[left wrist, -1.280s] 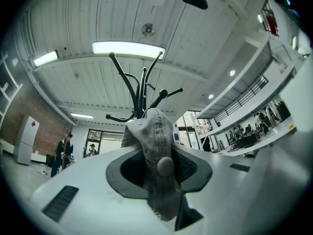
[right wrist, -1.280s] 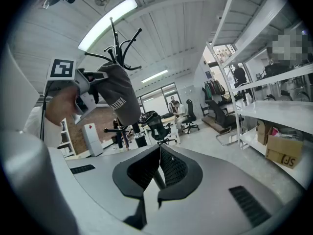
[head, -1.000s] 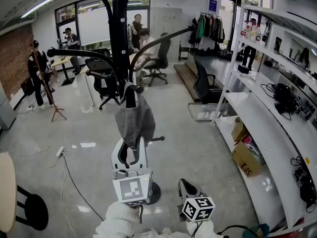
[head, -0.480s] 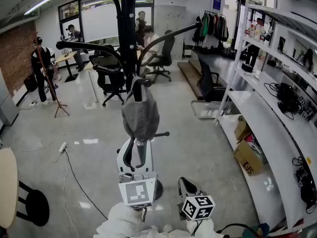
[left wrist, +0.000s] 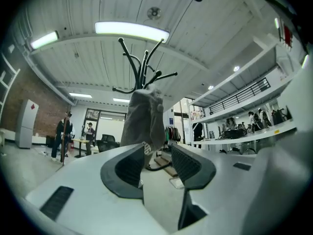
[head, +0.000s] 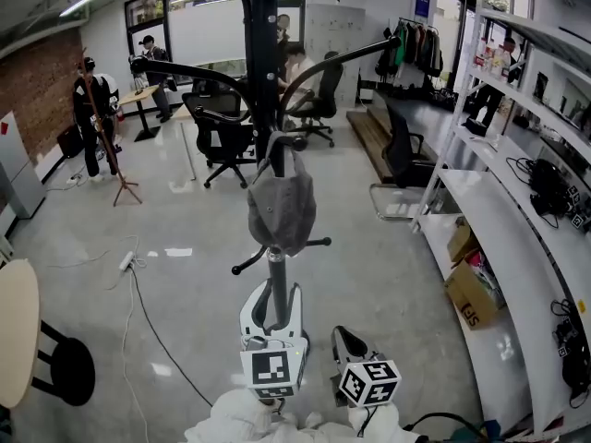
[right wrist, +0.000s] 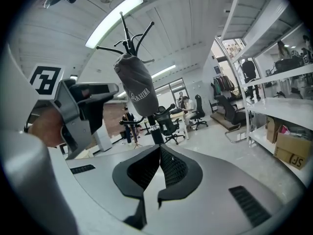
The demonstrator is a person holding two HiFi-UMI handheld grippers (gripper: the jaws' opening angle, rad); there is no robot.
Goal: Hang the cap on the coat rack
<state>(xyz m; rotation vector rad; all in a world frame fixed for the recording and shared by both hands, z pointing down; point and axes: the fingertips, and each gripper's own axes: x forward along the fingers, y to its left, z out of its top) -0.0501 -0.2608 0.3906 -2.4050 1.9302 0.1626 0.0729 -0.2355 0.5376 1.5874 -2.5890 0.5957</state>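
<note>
The grey cap (head: 280, 206) hangs from a lower hook of the black coat rack (head: 268, 26), against its pole. My left gripper (head: 273, 295) is just below the cap, jaws opening, with nothing pressed between its pads. In the left gripper view the cap (left wrist: 143, 119) hangs just beyond the left gripper (left wrist: 157, 158), under the coat rack's hooks (left wrist: 142, 67). My right gripper (head: 343, 340) is low and to the right, away from the cap. In the right gripper view the right gripper (right wrist: 159, 153) is shut and empty, with the cap (right wrist: 137, 84) ahead and above it.
White shelving (head: 517, 238) with cardboard boxes (head: 466, 293) runs along the right. Office chairs (head: 226, 132) and several people stand at the back. A cable (head: 138, 293) trails over the floor. A round table (head: 14, 340) and a black stool (head: 65, 372) are at the left.
My left gripper has let go of the cap and dropped back below it. The cap now hangs by itself on the hook. The right gripper has stayed put.
</note>
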